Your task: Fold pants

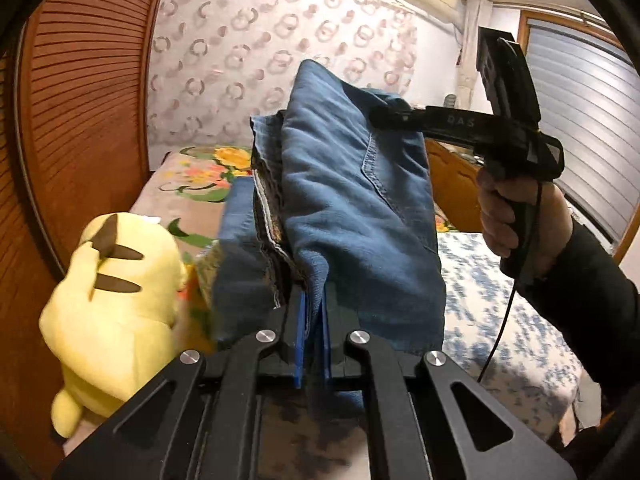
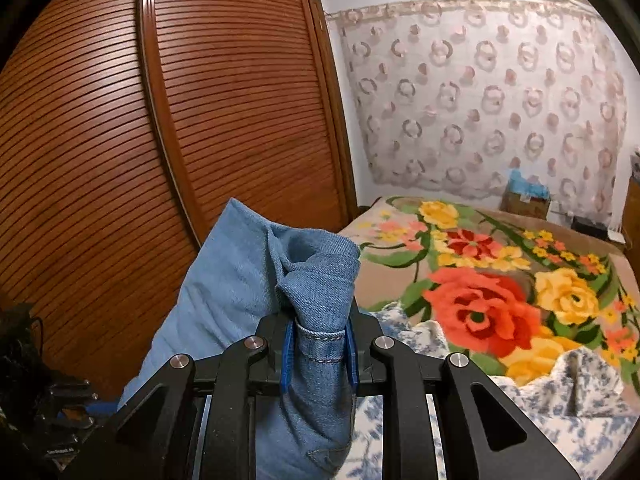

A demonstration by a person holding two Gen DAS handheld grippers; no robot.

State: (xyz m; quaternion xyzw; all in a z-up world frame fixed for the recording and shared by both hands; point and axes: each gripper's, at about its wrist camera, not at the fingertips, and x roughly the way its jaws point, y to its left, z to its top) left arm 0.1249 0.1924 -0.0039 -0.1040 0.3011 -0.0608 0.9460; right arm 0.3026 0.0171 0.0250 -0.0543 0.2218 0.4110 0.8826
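The blue denim pants [image 1: 352, 208] hang lifted above the bed, held by both grippers. My left gripper [image 1: 314, 316] is shut on their lower edge, cloth pinched between the blue pads. My right gripper [image 1: 384, 116] shows in the left wrist view clamped on the pants' upper right part. In the right wrist view my right gripper [image 2: 318, 332] is shut on a bunched hem of the pants [image 2: 316, 292], which drape down on its left side.
A yellow plush toy [image 1: 116, 300] lies at the left on the bed. A floral blanket [image 2: 500, 280] and a blue-white patterned sheet [image 1: 500, 312] cover the bed. A brown louvred wardrobe [image 2: 160, 140] stands close on the left. A cardboard box [image 2: 526, 200] sits by the far wall.
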